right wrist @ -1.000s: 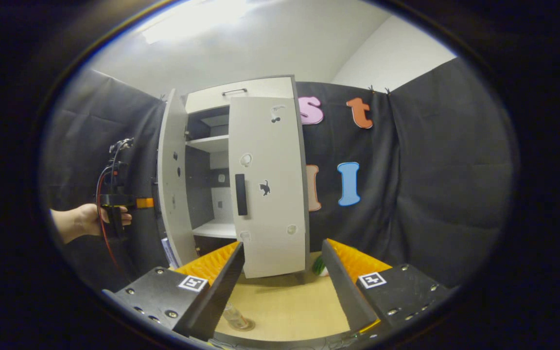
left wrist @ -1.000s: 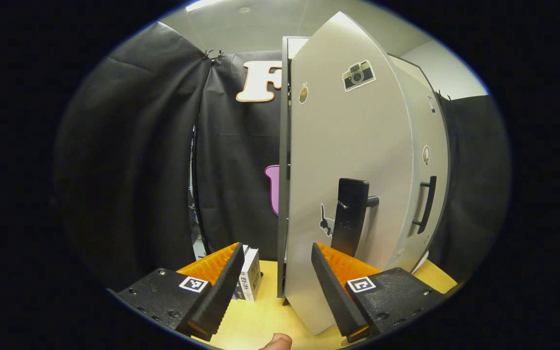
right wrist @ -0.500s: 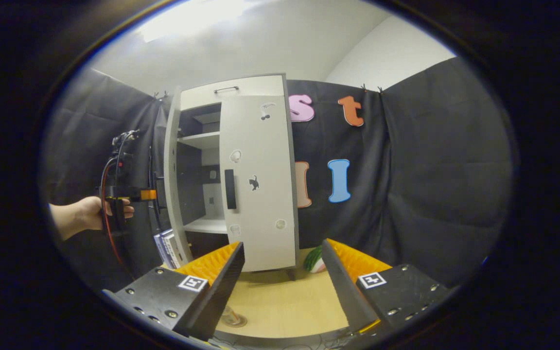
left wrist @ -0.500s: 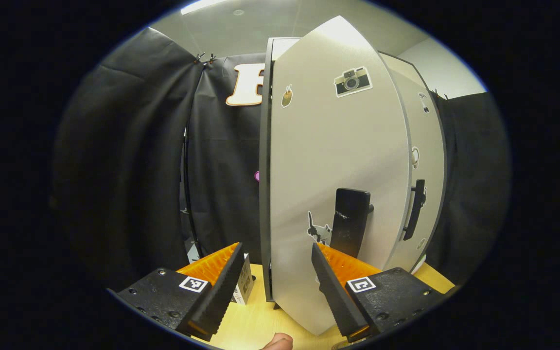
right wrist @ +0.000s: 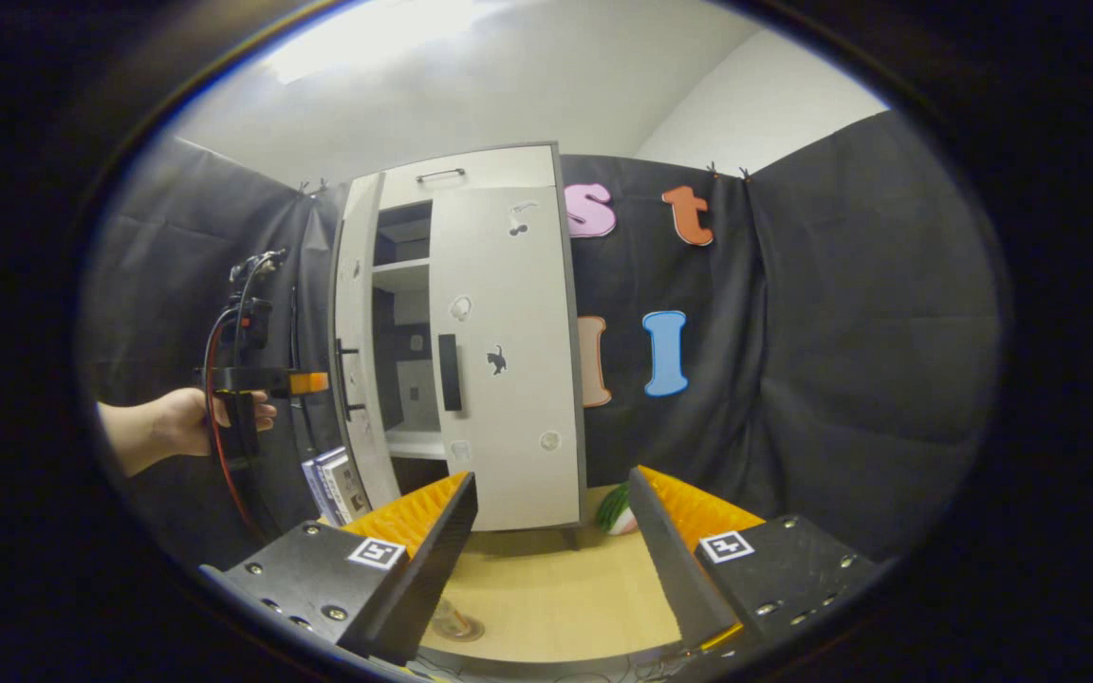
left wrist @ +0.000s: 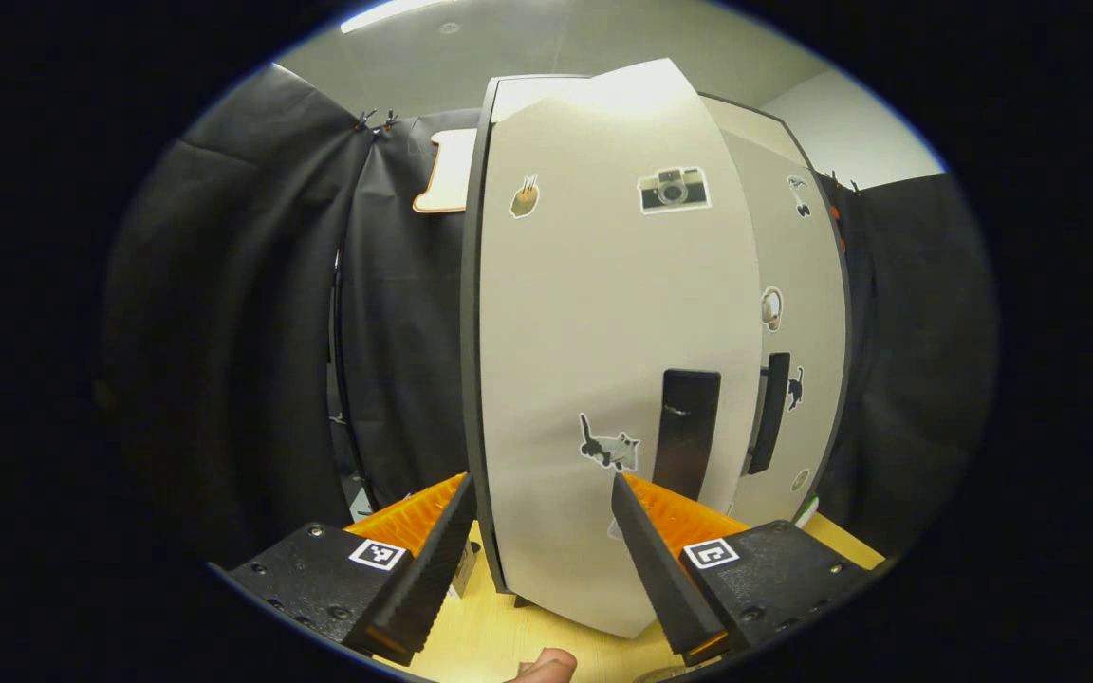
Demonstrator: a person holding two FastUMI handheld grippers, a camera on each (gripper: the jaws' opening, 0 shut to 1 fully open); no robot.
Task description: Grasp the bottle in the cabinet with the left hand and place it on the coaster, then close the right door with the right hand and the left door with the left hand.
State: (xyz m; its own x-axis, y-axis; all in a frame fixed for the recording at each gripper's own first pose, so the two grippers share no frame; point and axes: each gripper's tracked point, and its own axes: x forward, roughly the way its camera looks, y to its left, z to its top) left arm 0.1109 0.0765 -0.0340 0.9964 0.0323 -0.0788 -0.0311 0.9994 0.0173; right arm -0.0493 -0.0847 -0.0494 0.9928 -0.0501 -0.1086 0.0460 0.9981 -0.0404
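In the left gripper view the white left door (left wrist: 603,332), with stickers and a black handle (left wrist: 686,432), stands close in front of my open, empty left gripper (left wrist: 542,560). The right door (left wrist: 793,313) lies just beyond it. In the right gripper view the cabinet (right wrist: 471,175) has its right door (right wrist: 509,351) shut and its left door (right wrist: 354,351) ajar. A hand holds the left gripper (right wrist: 257,384) against or just short of that door. A clear bottle (right wrist: 452,618) stands on a coaster on the table, partly hidden by a finger of my open right gripper (right wrist: 556,560).
Boxes or books (right wrist: 333,484) stand on the wooden table (right wrist: 556,598) left of the cabinet. A green and white object (right wrist: 615,507) lies at the cabinet's right foot. Black cloth walls close in on the sides and back.
The left door has swung from edge-on to nearly shut, and the left gripper has followed it to the right. The gap showing the shelves has narrowed. The right gripper has barely moved.
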